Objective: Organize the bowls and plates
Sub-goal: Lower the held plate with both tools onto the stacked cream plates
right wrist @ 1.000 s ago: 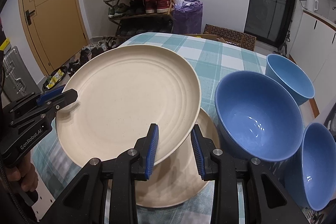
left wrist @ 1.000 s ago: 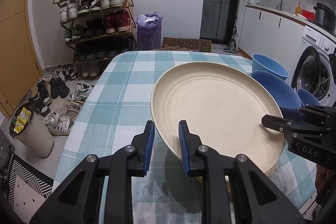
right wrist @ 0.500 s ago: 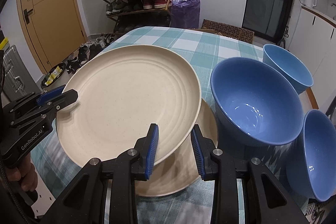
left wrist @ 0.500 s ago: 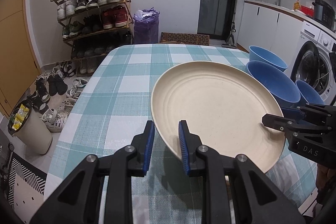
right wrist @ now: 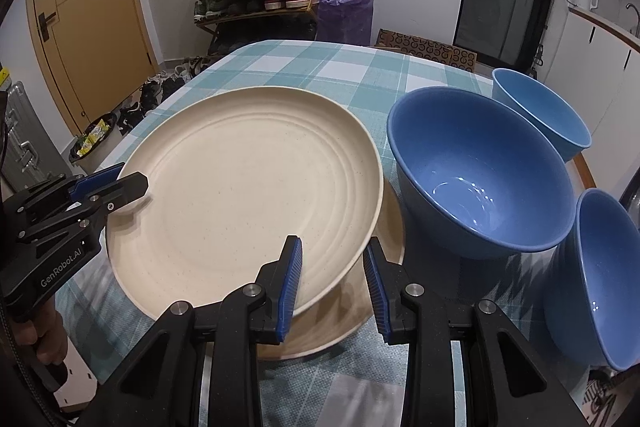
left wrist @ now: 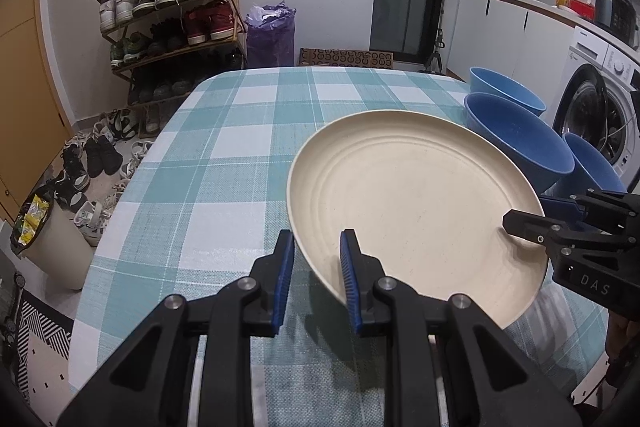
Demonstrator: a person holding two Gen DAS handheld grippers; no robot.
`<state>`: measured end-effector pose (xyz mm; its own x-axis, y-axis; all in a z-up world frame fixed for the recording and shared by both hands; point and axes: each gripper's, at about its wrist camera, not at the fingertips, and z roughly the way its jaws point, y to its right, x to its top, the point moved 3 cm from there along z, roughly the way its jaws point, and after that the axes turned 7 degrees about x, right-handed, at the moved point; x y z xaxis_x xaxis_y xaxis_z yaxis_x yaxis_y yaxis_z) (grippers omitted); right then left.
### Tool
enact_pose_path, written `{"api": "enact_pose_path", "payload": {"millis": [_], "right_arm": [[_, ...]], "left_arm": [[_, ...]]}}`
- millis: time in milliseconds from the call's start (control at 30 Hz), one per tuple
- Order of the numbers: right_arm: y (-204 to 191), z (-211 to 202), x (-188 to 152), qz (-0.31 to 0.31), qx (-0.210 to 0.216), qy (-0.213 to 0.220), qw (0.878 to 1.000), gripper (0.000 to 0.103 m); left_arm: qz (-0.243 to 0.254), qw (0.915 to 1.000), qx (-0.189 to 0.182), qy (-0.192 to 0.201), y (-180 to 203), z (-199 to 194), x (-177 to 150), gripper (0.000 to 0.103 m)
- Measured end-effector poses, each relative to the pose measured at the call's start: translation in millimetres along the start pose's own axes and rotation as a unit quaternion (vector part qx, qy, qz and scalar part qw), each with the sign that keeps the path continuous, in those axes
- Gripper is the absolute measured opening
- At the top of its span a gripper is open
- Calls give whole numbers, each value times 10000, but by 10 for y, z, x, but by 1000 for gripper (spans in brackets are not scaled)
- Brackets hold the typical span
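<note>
Both grippers carry one cream plate (left wrist: 416, 195) (right wrist: 240, 187), tilted, above the checked table. My left gripper (left wrist: 316, 247) is shut on its near-left rim, one finger over the plate and one under it; in the right wrist view this gripper (right wrist: 128, 179) bites the plate's left edge. My right gripper (right wrist: 332, 255) is shut on the opposite rim and shows in the left wrist view (left wrist: 520, 217) at the plate's right edge. A second cream plate (right wrist: 360, 307) lies on the table just beneath. Three blue bowls (right wrist: 480, 179) (right wrist: 548, 111) (right wrist: 600, 275) stand to the right.
The table (left wrist: 224, 163) has a teal and white checked cloth. A shoe rack (left wrist: 172, 15) and loose shoes stand beyond its far left edge, a bin (left wrist: 48, 239) on the floor at left. A washing machine (left wrist: 600, 115) is at the right, behind the bowls.
Both grippers and the held plate have sunk a little toward the plate on the table. Neither grip has changed.
</note>
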<state>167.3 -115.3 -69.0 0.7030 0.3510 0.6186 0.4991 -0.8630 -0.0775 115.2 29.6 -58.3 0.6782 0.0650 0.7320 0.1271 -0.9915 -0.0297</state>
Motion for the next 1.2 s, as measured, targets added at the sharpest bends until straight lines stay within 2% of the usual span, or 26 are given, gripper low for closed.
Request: {"api": "enact_pose_path", "payload": {"millis": [700,1200], "right_arm": [[110,113,-149,36,-269,-165,9995,32],[119,186,-212,-34,-479,-247,9985,32]], "left_arm": [[191,9995,-51,-240,170,184,-103,21],[233,9994,-82,-253,186,233,-104,21]]}}
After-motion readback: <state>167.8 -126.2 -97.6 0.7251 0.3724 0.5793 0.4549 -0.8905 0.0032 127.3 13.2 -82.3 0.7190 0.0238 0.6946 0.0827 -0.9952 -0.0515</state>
